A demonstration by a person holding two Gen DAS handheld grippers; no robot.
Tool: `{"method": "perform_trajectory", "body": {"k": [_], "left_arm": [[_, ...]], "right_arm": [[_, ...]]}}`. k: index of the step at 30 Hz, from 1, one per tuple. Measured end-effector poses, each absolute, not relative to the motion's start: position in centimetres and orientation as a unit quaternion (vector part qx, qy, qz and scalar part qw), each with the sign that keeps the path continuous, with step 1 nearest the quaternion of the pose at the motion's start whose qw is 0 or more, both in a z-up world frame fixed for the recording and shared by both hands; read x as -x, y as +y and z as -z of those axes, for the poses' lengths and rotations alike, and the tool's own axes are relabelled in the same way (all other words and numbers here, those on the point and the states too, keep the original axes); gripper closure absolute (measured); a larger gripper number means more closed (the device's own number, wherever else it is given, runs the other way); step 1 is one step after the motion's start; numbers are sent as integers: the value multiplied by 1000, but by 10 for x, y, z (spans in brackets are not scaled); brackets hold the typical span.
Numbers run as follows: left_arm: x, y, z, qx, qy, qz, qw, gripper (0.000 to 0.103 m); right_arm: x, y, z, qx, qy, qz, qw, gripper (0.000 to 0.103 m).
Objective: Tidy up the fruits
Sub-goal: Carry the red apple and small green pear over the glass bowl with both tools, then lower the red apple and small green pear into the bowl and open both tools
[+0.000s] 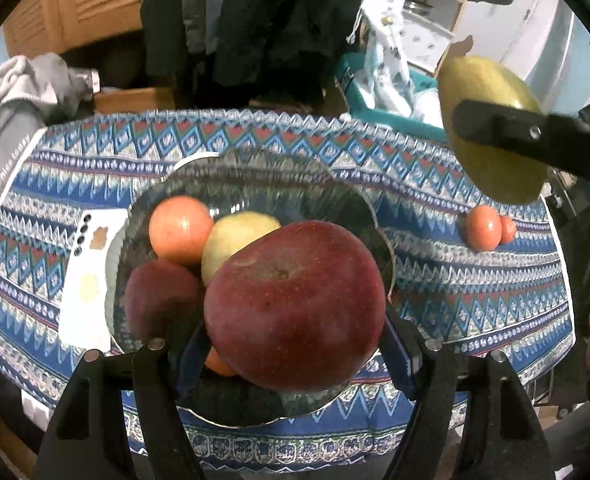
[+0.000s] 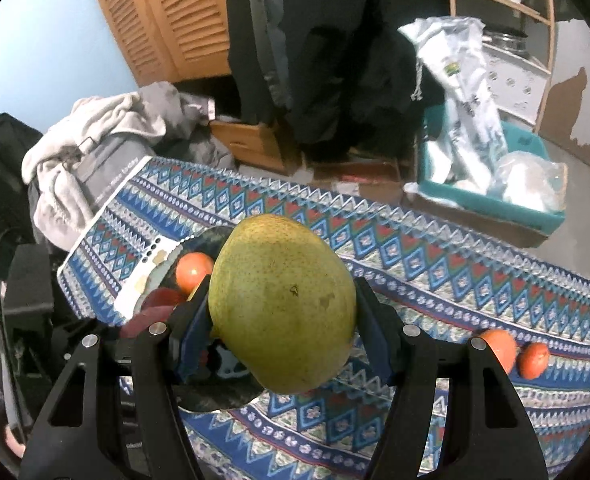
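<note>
Black gripper frames, silver round screws, blue-padded fingers (image 1: pixel 399 354), black outer arms

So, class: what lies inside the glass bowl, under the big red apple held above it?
Inside the glass bowl: an orange fruit, a yellow-green fruit, a dark red apple, and an orange sliver. The held big red apple covers the rest.

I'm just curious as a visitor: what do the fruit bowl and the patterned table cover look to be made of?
The bowl looks like clear glass, glossy: the cloth's pattern shows through its ribbed, scalloped wall, and the rim catches light. It could be clear plastic. The table cover looks like printed or woven fabric, matte: it drapes over the far edge, with a zigzag trim, and has no shine.
</note>
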State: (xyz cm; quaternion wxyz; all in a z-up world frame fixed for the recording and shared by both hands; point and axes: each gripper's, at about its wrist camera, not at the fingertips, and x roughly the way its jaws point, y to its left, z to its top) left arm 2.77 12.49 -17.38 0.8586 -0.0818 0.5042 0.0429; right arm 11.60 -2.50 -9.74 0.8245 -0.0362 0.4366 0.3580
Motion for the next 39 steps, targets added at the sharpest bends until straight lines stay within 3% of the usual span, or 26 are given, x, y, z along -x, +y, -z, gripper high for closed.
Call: {"method": "perform_trajectory", "body": {"k": [15,39], "left_arm": [[-31,127,220,91,548,-52,830,27],[-32,166,189,180,515,-61,836,27]], "right_arm": [[-118,2,133,55,473,-367,799,37],[-133,25,157,61,498,-370,782,37]]}}
